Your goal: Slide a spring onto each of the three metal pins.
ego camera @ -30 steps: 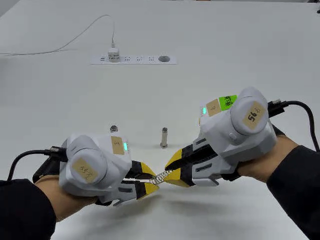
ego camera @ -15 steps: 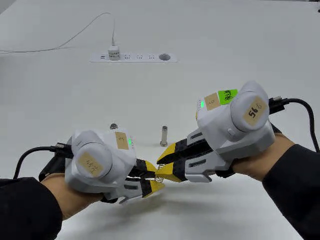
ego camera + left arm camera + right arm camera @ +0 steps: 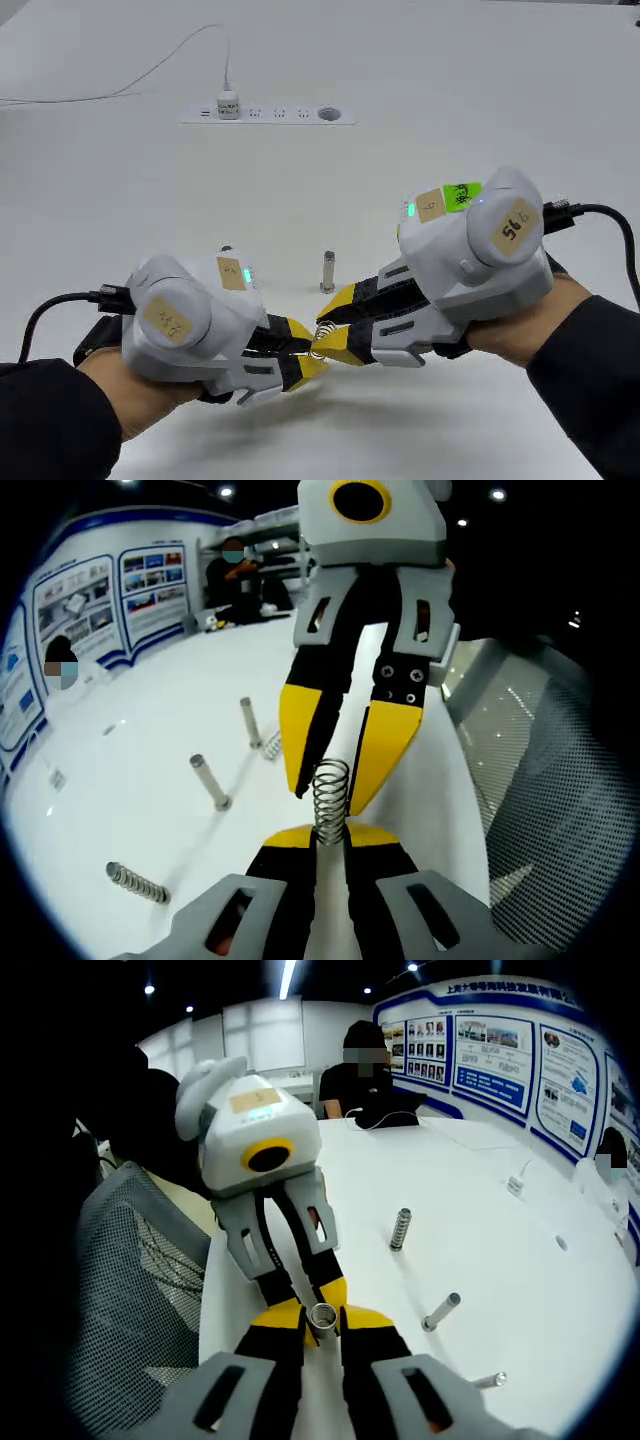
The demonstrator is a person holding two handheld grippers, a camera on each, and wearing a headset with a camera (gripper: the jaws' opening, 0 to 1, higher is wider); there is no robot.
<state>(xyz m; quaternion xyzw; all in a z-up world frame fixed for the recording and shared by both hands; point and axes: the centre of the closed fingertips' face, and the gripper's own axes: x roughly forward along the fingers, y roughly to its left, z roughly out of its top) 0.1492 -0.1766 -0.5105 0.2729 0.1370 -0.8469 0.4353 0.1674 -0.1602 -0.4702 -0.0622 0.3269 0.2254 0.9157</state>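
Left gripper point(image 3: 308, 350) fingers are narrow, clamped on a pin point(image 3: 330, 875). Right gripper point(image 3: 325, 333) fingers pinch the spring point(image 3: 330, 792) at the pin's tip, above the tabletop point(image 3: 450, 100) near its edge. A second pin point(image 3: 328, 272) stands just behind, with open surface beyond.

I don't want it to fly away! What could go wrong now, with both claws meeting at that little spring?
The spring is pinched by the tips of the right claw, so a slip could make it pop off and roll away. The left claw seems to hold the pin in a thin grip; if the two claws aren't lined up, the spring may jam or bend.
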